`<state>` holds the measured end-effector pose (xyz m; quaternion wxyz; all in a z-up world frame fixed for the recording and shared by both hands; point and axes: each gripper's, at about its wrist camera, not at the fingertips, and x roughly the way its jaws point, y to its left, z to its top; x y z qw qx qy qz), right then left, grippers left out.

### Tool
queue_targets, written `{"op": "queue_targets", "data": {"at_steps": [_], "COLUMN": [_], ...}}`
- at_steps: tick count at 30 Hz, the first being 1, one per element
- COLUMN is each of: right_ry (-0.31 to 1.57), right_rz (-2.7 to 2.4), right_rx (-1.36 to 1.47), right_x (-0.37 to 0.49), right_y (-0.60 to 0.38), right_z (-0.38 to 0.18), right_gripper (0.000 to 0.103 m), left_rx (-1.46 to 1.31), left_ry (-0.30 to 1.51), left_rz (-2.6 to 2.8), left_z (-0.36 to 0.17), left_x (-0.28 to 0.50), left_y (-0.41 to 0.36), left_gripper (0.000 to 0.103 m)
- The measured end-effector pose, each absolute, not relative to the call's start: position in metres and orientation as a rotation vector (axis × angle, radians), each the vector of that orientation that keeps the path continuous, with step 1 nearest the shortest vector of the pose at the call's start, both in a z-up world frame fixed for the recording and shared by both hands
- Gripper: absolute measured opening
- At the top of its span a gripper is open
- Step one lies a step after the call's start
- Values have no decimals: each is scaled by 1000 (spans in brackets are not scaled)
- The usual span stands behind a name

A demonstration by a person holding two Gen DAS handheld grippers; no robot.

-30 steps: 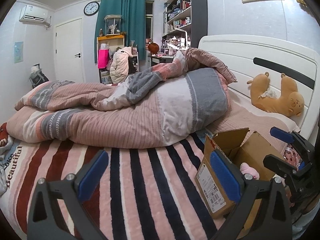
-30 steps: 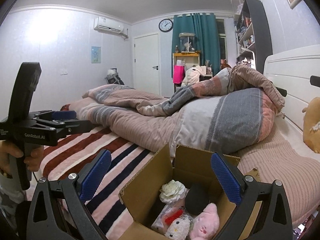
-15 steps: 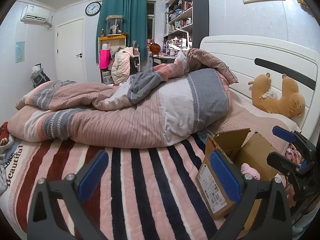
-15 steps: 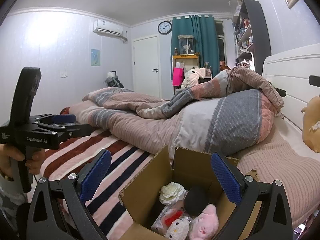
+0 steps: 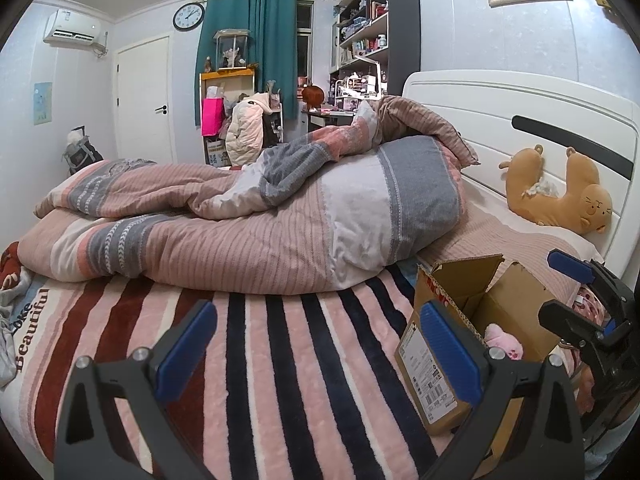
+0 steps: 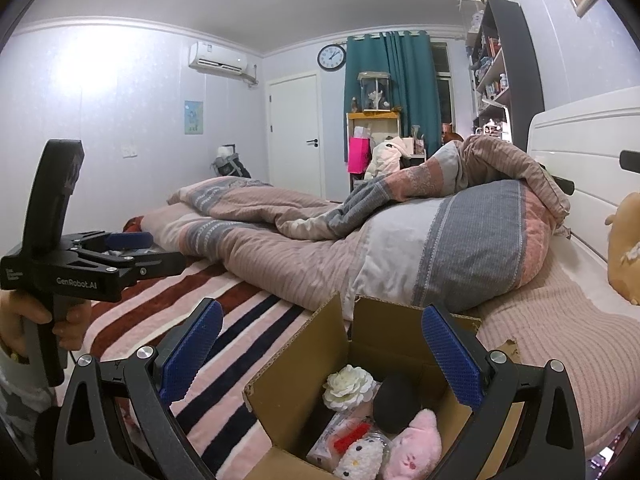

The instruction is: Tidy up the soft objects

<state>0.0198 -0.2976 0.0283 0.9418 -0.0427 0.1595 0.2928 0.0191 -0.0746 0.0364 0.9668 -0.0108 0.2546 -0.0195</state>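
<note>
Cardboard box sits open on striped blanket near head end of bed, flaps up. Inside, seen from R wrist cam: white fabric flower, black round soft item, pink plush, white kitty plush w/ red bow, plus a clear packet, contents unclear. All packed close, touching each other.

Right gripper hovers over box, fingers spread wide, nothing between them. Left gripper also wide apart, empty, held over blanket just left of box; in R cam it shows side-on at left edge, a hand on its handle.

Surroundings: big rumpled duvet, pink/grey stripes, piled across bed just behind box, blocks the far side of mattress. Orange cat plush lies upside down against white headboard, well apart from box, on pillow area. Some white cloth w/ lettering at L edge of blanket, partly cut off. Background: teal curtain, wall clock, white door, AC unit, cluttered shelves.
</note>
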Motion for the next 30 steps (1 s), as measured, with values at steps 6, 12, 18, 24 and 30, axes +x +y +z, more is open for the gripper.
{"op": "queue_targets", "data": {"at_steps": [6, 12, 18, 24, 30], "right_ry": [324, 322, 319, 319, 319], "right_rz": [598, 598, 602, 601, 604], "right_rx": [-86, -87, -86, -85, -86], "right_x": [19, 18, 19, 19, 19], "right_y": [-297, -296, -292, -291, -288], "right_z": [29, 29, 32, 32, 34], "right_gripper": [100, 100, 100, 100, 100], "left_rx": [-26, -21, -19, -20, -19], "left_ry": [511, 510, 508, 508, 508], "left_rz": [-34, -33, -30, -26, -27], "left_z": [37, 38, 38, 38, 38], "left_x": [16, 15, 15, 15, 15], "left_y": [-75, -76, -75, -74, -73], "left_gripper": [101, 101, 101, 101, 101]}}
